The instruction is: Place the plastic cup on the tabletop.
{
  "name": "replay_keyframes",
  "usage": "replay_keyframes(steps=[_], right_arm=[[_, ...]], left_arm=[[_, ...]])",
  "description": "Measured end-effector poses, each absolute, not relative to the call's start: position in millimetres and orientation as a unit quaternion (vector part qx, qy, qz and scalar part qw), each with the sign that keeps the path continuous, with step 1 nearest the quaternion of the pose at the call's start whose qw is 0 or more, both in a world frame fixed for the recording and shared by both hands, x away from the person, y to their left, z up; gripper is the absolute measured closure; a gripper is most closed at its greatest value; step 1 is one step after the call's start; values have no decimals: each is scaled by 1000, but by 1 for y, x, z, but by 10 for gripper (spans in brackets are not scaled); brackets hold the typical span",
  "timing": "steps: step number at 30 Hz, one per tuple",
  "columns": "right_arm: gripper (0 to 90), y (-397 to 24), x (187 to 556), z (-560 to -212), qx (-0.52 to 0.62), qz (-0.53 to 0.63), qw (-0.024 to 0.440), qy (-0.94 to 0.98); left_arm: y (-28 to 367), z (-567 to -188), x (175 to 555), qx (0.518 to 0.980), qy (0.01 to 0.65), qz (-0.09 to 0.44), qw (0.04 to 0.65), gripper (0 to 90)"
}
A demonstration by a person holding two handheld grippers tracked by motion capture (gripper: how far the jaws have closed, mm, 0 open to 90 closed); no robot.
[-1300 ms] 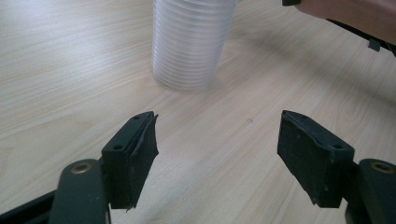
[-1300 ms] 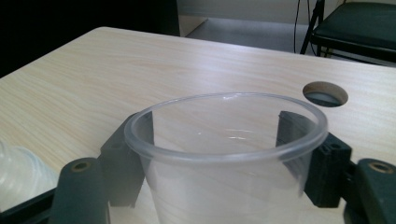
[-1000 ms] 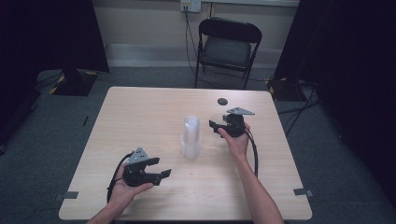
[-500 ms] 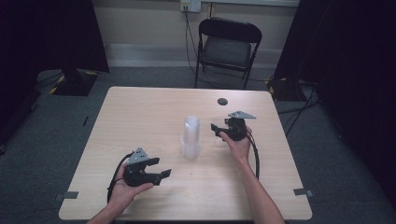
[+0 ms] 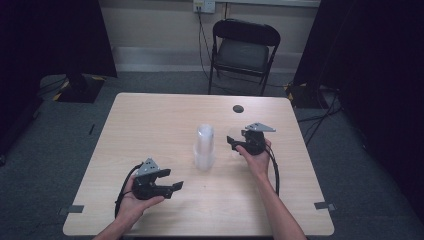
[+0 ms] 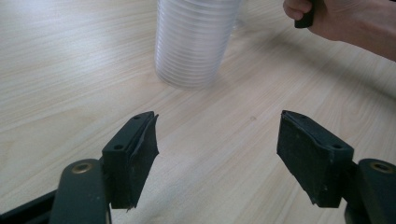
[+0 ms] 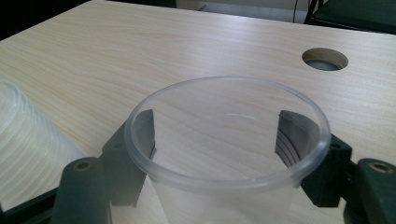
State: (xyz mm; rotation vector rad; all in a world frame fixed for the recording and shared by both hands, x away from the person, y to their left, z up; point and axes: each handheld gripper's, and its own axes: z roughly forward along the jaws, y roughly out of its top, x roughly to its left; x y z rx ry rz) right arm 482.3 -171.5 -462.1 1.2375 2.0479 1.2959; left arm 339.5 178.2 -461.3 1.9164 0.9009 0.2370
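High view: the right gripper (image 5: 235,142) sits just right of the stack of clear cups (image 5: 204,147) mid-counter (image 5: 150,125). The single clear cup (image 5: 234,136) in front of its jaws is honestly hard to make out here, just a pale smudge. The left gripper (image 5: 172,187) rests near the front edge, well apart from the stack, jaws wide with nothing in them.

Left gripper view: the stack's top is cut off by the frame, and the other hand (image 6: 355,21) is half out of shot too.

Right gripper view: jaws have been closing and now hug the cup's sides, seen blurry through the plastic. The stack is cropped at left. No labels or writing anywhere.
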Motion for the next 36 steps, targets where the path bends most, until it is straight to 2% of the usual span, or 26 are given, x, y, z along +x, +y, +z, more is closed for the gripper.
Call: replay_keyframes(steps=[13, 31, 33, 36], right_arm=[[284, -165, 488, -461, 444, 474, 226, 727], [282, -174, 469, -471, 437, 453, 204, 750], [279, -174, 469, -471, 438, 453, 202, 750], [252, -175, 470, -473, 441, 450, 187, 754]], left_arm=[[177, -462, 340, 790, 368, 97, 481, 288], [178, -462, 340, 787, 372, 98, 482, 288], [178, -462, 341, 785, 378, 92, 481, 335], [179, -462, 341, 786, 380, 96, 478, 327]])
